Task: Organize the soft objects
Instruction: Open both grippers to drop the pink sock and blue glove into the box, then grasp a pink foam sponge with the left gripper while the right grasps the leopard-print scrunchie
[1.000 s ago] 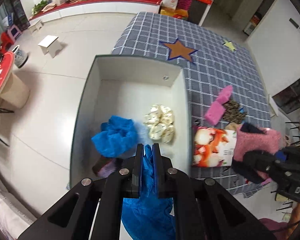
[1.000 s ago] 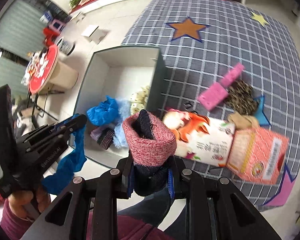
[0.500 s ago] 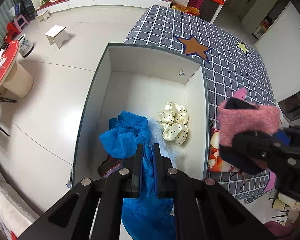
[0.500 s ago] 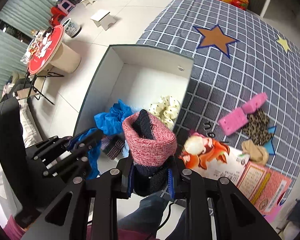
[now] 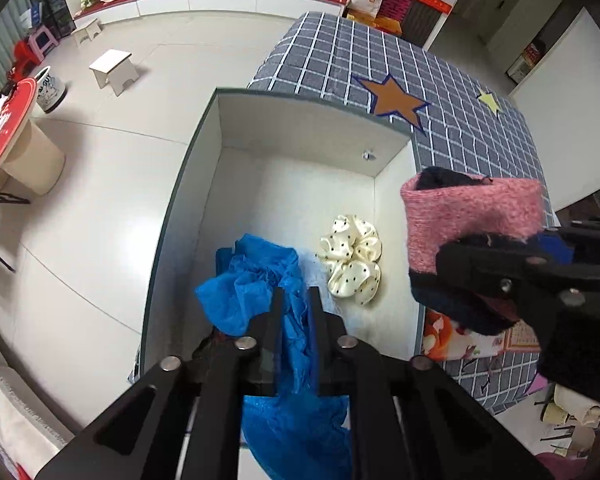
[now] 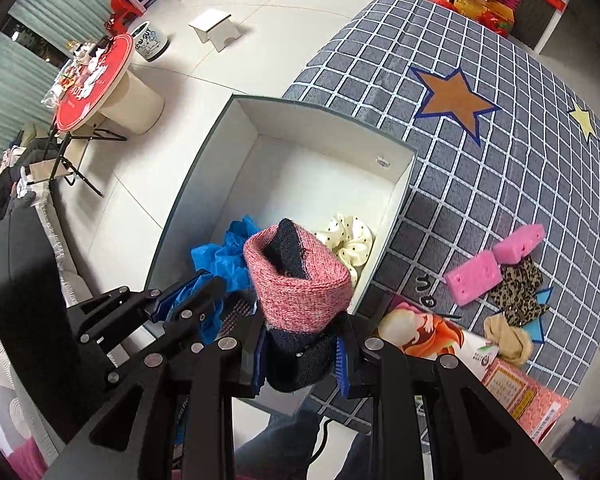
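**A:** what's in the white box (image 5: 300, 128) right now? it sits at the edge of the checked cloth (image 6: 480, 152).

**B:** a crumpled blue cloth (image 5: 244, 292), a cream dotted scrunchie (image 5: 352, 264), and something dark and knitted low down by the blue stuff, mostly hidden so I can't really say what it is.

**A:** and the grippers?

**B:** left gripper (image 5: 294, 312) points down over the box and its jaws have just been opening. A second blue fabric piece (image 5: 296, 420) hangs between them; looks like the pads are off it now, though it's tight in there. right gripper (image 6: 300, 356) is clamped on a pink and navy sock roll (image 6: 296, 280), over the box's near corner.

**A:** leftovers outside?

**B:** pink sponges (image 6: 476, 276) and a leopard scrunchie (image 6: 520, 292), on the cloth.
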{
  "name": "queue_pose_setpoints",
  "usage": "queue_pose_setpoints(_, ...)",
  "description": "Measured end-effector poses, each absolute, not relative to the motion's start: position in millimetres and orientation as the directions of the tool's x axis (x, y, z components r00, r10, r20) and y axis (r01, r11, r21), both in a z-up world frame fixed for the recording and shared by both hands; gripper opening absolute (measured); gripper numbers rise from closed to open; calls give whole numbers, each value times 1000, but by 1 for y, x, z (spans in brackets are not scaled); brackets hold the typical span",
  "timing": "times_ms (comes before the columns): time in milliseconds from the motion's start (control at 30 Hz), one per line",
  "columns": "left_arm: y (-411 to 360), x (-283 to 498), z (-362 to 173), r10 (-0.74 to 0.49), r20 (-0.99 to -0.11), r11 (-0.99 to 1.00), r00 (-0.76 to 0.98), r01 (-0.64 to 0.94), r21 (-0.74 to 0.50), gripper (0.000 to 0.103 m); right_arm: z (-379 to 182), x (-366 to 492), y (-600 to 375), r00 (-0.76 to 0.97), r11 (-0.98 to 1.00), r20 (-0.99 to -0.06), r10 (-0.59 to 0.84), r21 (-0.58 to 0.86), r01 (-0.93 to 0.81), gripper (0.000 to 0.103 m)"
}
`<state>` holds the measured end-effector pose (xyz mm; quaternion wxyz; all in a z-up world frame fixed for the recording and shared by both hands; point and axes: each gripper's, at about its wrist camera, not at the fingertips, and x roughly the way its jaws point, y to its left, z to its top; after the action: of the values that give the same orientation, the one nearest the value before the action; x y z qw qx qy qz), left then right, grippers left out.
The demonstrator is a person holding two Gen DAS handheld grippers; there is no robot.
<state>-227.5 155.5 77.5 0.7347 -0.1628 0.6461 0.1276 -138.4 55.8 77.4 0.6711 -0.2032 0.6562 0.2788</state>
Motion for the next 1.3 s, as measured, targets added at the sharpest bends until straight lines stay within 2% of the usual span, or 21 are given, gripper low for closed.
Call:
queue_pose_setpoints(33,157,-227,77,-31,-990,912,137,-402,-84,35,78,-137,56,-15,763,-994,111,95,-640,27)
queue_pose_setpoints(67,158,-226,77,-41,-989,907,144,-409,-97,64,78,-135,56,-18,765,-993,116,101,-636,28)
queue_pose_setpoints(100,160,-227,79,-55,-985,900,164,-419,-120,85,78,-132,56,-24,768,-992,125,112,-631,39)
queue_pose_setpoints(133,162,-228,81,-64,-981,893,186,-428,-139,88,78,-128,53,-39,774,-989,144,137,-618,66)
queue_pose_setpoints(200,164,-230,85,-76,-974,885,212,-436,-164,88,83,-121,46,-36,787,-981,188,173,-592,96)
queue_pose_setpoints(267,166,-229,87,-83,-969,879,232,-441,-181,94,91,-115,37,-10,806,-977,212,181,-564,97)
queue_pose_setpoints(300,168,-228,89,-84,-966,875,244,-447,-189,103,94,-110,32,-11,814,-978,210,181,-552,97)
queue_pose_setpoints(400,166,-219,103,-92,-951,865,296,-449,-224,103,101,-95,6,-16,843,-979,203,183,-506,97)
queue_pose_setpoints(567,143,-185,124,-111,-936,904,335,-358,-235,103,120,-63,-64,4,899,-987,163,147,-412,97)
queue_pose_setpoints(733,90,-139,122,-118,-954,959,277,-216,-182,103,120,-20,-133,4,931,-1000,-10,-10,-364,97)
queue_pose_setpoints(867,32,-98,94,-65,-980,996,190,-56,-76,103,82,6,-184,-35,932,-989,-142,-122,-343,97)
queue_pose_setpoints(1000,-8,-60,49,-61,-993,998,97,41,-58,103,38,20,-216,-128,942,-984,-122,-74,-326,97)
queue_pose_setpoints(1300,-50,-9,-44,-75,-996,994,-50,80,-79,103,-18,41,-226,-186,911,-977,-101,-15,-413,97)
